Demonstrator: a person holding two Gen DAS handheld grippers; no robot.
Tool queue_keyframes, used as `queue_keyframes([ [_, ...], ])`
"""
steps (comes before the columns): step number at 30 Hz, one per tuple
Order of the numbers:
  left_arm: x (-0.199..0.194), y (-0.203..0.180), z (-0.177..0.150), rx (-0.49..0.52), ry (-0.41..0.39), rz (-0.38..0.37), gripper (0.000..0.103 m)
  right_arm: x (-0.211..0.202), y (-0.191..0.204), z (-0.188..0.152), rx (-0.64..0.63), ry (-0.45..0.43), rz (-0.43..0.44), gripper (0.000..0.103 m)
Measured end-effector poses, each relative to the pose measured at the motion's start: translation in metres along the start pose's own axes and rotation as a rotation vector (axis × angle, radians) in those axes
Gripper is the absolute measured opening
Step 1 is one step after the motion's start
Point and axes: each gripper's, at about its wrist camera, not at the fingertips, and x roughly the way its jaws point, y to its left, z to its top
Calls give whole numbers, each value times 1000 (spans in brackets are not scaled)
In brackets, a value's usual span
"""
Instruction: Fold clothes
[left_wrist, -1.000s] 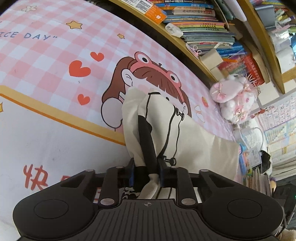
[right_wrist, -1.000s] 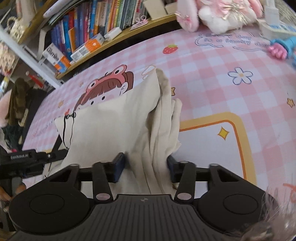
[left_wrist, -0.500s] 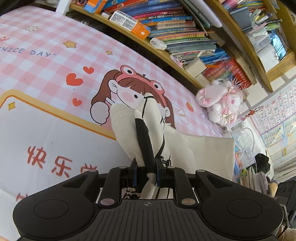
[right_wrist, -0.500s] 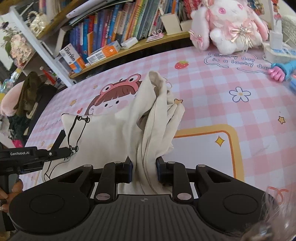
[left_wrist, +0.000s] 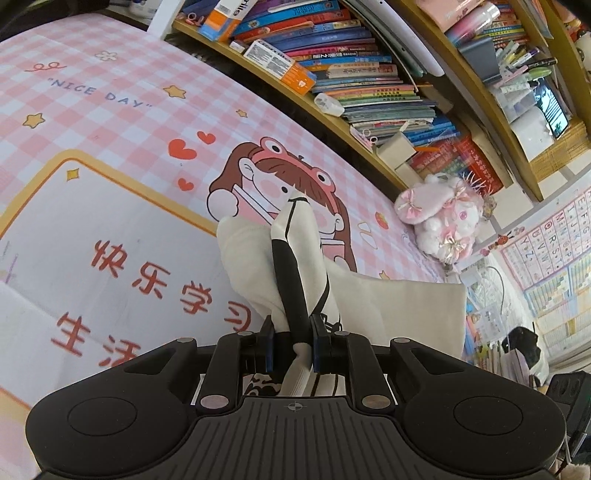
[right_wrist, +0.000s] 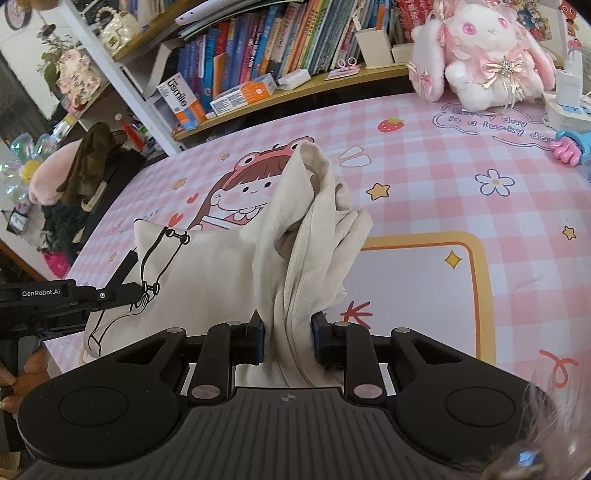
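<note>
Left gripper (left_wrist: 291, 345) clamped on black-trimmed edge of cream garment (right_wrist: 221, 280); right gripper (right_wrist: 287, 341) clamped on bunched cream folds. One garment, lifted between two grippers, far part draped on pink checked cartoon mat (right_wrist: 443, 155). One pink plush rabbit (right_wrist: 484, 48) at mat's far edge. Bookshelf (left_wrist: 354, 70) behind, crammed with books.

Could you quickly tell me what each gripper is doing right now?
Left gripper: jaws shut on the cream garment, at its black-trimmed part.
Right gripper: jaws shut on a bunched fold of the same garment.
</note>
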Motion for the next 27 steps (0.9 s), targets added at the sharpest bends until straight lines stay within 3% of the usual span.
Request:
queue_keyframes([
  [16,-4,4,1,2,2,-14,16,-4,7,-5,-3,-11,-8,21],
  [27,-2,38,43,21,28,-45,16,21,39,6,23,-19,-42,21],
])
